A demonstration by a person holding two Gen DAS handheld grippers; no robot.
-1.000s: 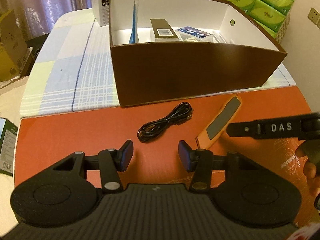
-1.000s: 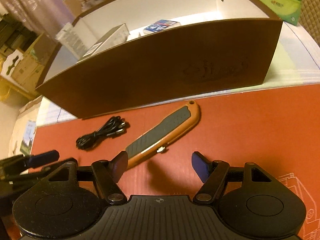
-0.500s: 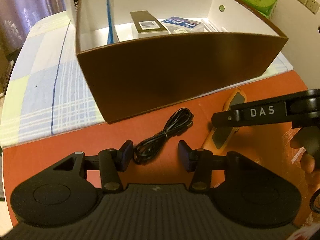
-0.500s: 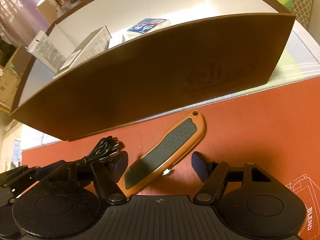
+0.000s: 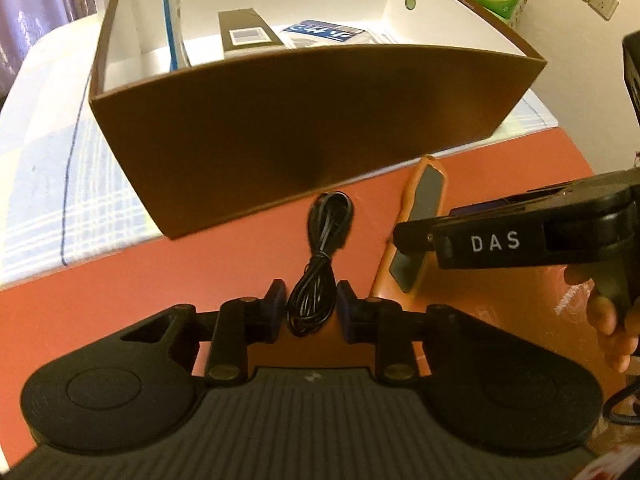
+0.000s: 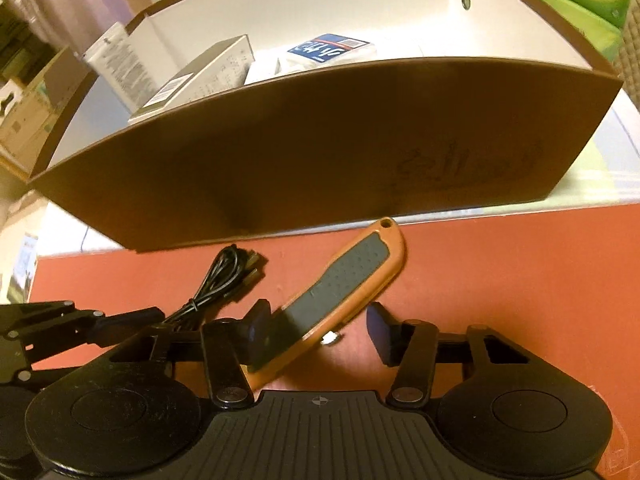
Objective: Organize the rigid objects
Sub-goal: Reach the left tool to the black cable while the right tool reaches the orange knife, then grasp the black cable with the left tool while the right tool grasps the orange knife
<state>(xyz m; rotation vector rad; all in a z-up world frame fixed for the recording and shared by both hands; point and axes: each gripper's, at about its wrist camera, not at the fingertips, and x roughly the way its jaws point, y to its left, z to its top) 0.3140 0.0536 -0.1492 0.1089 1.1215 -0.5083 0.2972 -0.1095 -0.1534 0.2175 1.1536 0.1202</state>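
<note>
The brown box [image 5: 312,128] stands right across the far side of the work area, its tall front wall close behind both objects, so there is little room beyond them. To the right of the knife the red surface [image 6: 500,280] runs bare; at the left the red ends at a straight edge, and pale checked cloth [image 5: 48,184] shows under and beside the box.

The left gripper [image 5: 311,312] points steeply down over the black cable bundle [image 5: 320,256]. The bundle's near loop sits between its two pads, and the jaws are closing on it; from here I think a sliver of gap remains on each side, though the blur makes that hard to judge. The bundle runs lengthwise away from the gripper, its far loop almost at the foot of the box.

The right gripper [image 6: 320,330] hangs over the near end of the orange utility knife [image 6: 340,292]. Its jaws are also closing, with the knife between them: the left pad is at the knife's edge, the right pad stands clearly apart from it. The knife lies flat on the surface, grey grip panel up, its long axis slanting from the gripper toward the upper right, with the holed end pointing at the base of the box, just short of it. The cable lies just to its left.
</note>
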